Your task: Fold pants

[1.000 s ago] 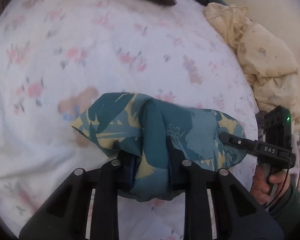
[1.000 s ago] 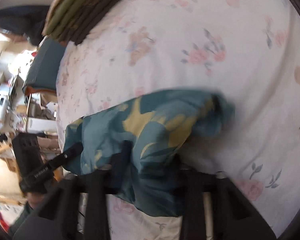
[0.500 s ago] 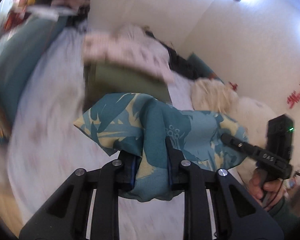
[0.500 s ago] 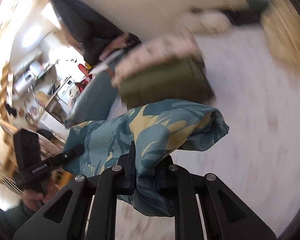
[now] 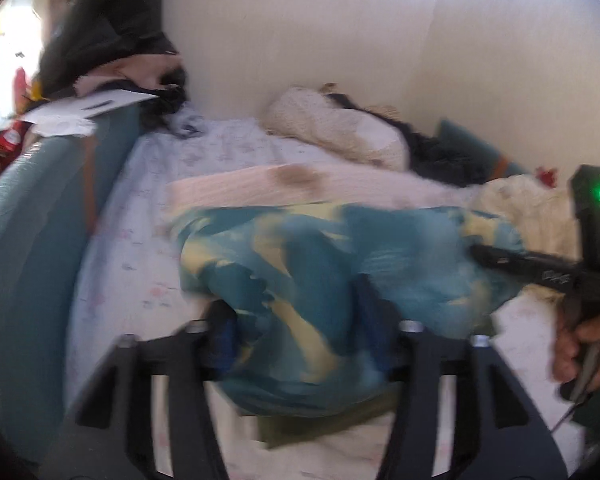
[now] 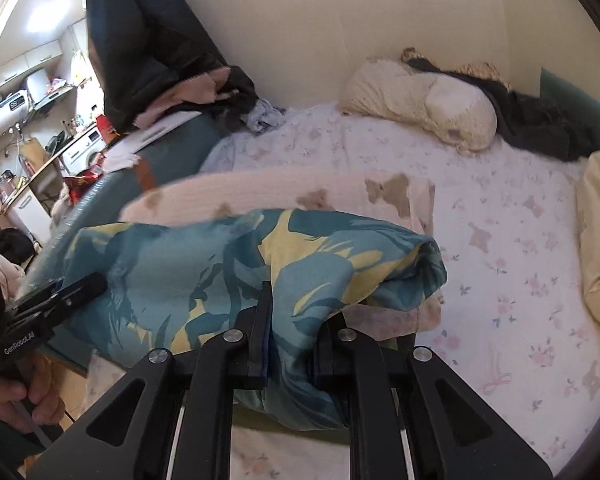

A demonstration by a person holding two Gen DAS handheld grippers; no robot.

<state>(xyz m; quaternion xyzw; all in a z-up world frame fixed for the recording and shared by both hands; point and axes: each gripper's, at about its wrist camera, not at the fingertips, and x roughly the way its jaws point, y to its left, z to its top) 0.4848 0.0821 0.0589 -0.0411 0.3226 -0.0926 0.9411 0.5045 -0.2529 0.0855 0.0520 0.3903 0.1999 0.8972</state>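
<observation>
1. Right wrist view: the folded pants (image 6: pixel 228 276), teal with a yellow leaf print, are held as a bundle above the bed, with the long axis running left to right across the frame.
2. The right gripper (image 6: pixel 290 328) is pinched on the near edge of the bundle, cloth being pressed between its two fingers.
3. The left gripper (image 6: pixel 96 284) is seen at the left end of the bundle, its tip touching the cloth; the hand (image 6: pixel 20 396) gripping its handle is visible below.
4. The rounded right end of the bundle is pointed toward the floral bedsheet (image 6: pixel 500 240).
5. A pink bear-print folded cloth (image 6: pixel 300 192) is seen lying just behind and under the pants.
6. A cream pillow (image 6: pixel 420 100) is seen at the head of the bed by the wall.
7. Left wrist view: the picture is blurred, yet the left gripper (image 5: pixel 296 312) is seen clamped on the pants (image 5: pixel 340 264).
8. The right gripper (image 5: pixel 484 256) is seen touching the right end of the bundle.
</observation>
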